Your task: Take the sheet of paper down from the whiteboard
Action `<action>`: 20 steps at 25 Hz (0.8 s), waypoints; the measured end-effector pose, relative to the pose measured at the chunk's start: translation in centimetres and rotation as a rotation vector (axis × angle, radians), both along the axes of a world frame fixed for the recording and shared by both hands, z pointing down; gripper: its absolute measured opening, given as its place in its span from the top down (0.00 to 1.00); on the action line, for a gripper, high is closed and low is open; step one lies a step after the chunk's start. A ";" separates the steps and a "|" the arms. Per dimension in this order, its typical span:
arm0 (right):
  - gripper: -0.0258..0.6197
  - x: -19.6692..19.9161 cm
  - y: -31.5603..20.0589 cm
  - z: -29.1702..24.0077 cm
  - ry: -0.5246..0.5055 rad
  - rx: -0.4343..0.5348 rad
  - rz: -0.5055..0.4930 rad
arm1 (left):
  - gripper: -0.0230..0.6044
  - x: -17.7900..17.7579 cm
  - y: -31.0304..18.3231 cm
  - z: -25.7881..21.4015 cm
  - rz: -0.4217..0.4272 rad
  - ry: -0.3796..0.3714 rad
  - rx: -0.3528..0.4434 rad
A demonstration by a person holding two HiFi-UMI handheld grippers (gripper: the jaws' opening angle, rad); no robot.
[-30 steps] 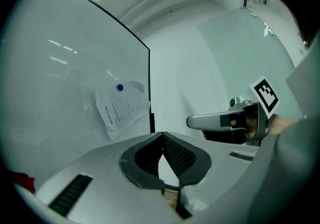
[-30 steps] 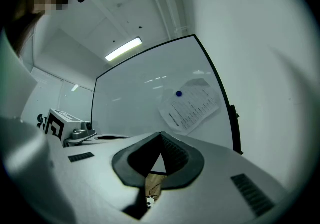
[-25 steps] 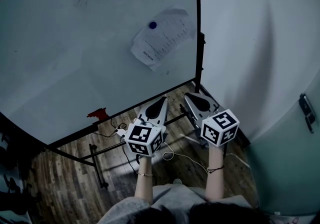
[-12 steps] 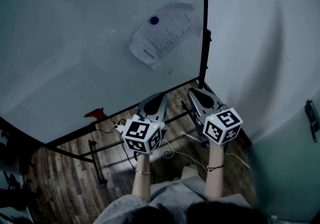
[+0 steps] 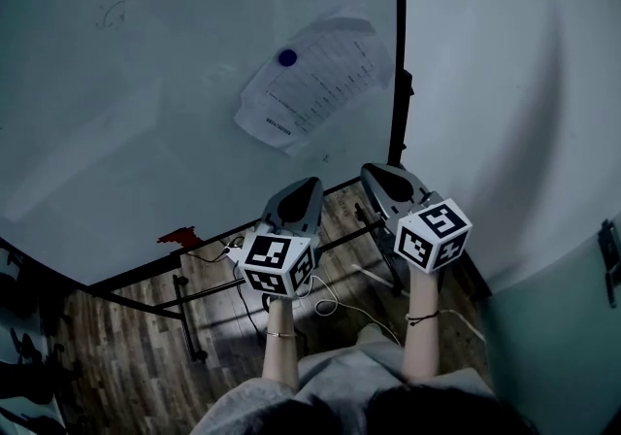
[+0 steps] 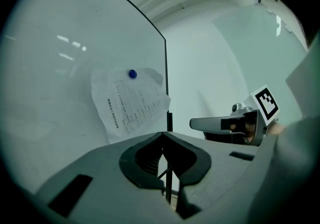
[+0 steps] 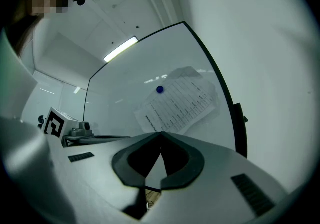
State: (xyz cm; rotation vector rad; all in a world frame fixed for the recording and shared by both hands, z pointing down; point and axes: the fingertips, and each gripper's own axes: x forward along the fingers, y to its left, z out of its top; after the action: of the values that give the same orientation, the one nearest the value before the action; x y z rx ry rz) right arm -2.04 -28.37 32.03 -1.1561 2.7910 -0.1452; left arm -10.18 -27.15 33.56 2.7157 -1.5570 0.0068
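Your sheet of paper (image 5: 312, 88) hangs on the whiteboard (image 5: 146, 113), tilted, close to the board's right frame edge (image 5: 396, 54). A round blue magnet (image 5: 287, 57) pins it near its upper left corner, and the paper looks creased along its top. Nothing else touches it.

Your left gripper (image 5: 307, 184) has its jaws pressed together tip to tip with nothing between them. It points toward the whiteboard's lower right part, below the paper and clear of the board. Your right gripper (image 5: 375, 172) is likewise closed and empty. It sits beside the left one, in line with the whiteboard's right frame edge and also short of the board.

A small red object (image 5: 178, 237) lies at the whiteboard's bottom edge, well to the left of both grippers, and a white cable (image 5: 335, 303) trails across the wooden floor (image 5: 116, 346) under the whiteboard
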 end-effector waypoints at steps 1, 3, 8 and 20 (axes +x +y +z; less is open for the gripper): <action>0.96 0.2 -0.6 -0.1 0.002 0.000 -0.005 | 0.95 0.1 -0.5 -0.1 -0.009 -0.002 -0.002; 0.96 0.4 -1.6 -0.5 0.004 0.003 -0.016 | 0.95 0.1 -1.3 -0.3 -0.029 0.002 -0.004; 0.96 0.5 -3.6 -1.3 0.004 0.011 -0.057 | 0.95 -0.5 -2.9 -0.6 -0.092 0.005 -0.013; 0.96 1.0 -6.8 -2.0 -0.006 0.018 -0.144 | 0.95 0.6 -5.8 -1.9 -0.183 -0.002 0.019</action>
State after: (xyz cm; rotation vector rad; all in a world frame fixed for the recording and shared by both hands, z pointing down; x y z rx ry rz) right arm -1.03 -35.13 30.01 -0.9490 2.8627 -0.1366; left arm -9.60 -32.91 31.71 2.5757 -1.8085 -0.0074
